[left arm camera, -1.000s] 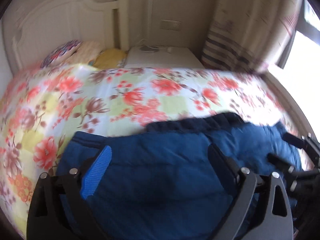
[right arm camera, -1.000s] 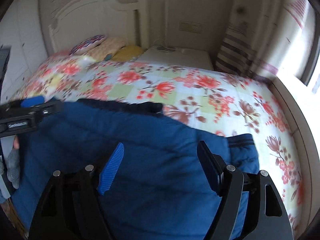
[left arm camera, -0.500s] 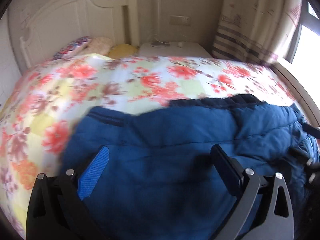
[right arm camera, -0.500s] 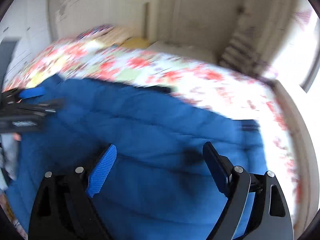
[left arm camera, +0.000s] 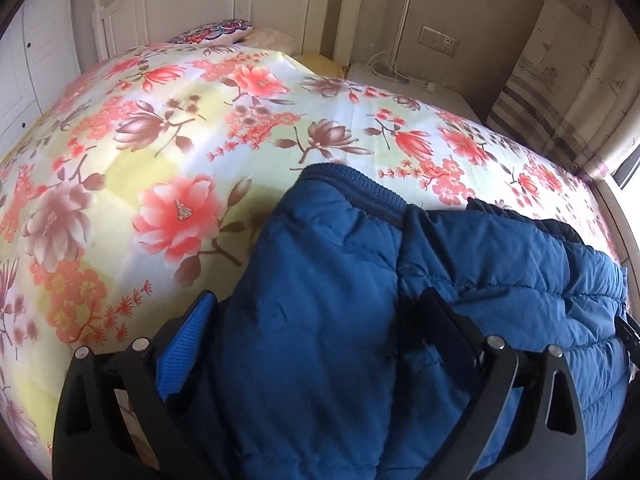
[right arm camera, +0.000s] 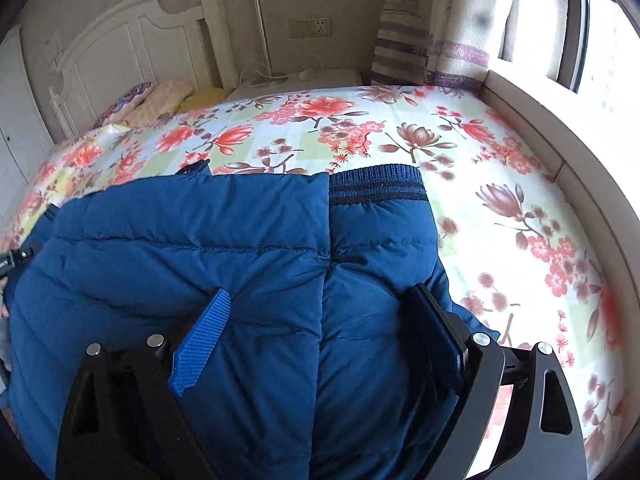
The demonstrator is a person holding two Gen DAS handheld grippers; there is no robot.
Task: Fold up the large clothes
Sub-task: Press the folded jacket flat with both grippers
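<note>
Folding blue quilted padded jacket (right arm camera: 240,248) flat on floral bedspread (left arm camera: 200,128), sleeves turned in. Left gripper (left arm camera: 320,340), right gripper (right arm camera: 320,332): both jaws apart astride fabric, unclamped. Next: clamp near hem, fold toward collar.

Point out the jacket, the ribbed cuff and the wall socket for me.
jacket (right arm camera: 200,248), right wrist view, on its quilted body.
ribbed cuff (right arm camera: 376,186), right wrist view, on the knit band.
wall socket (right arm camera: 311,28), right wrist view, on its faceplate.
</note>
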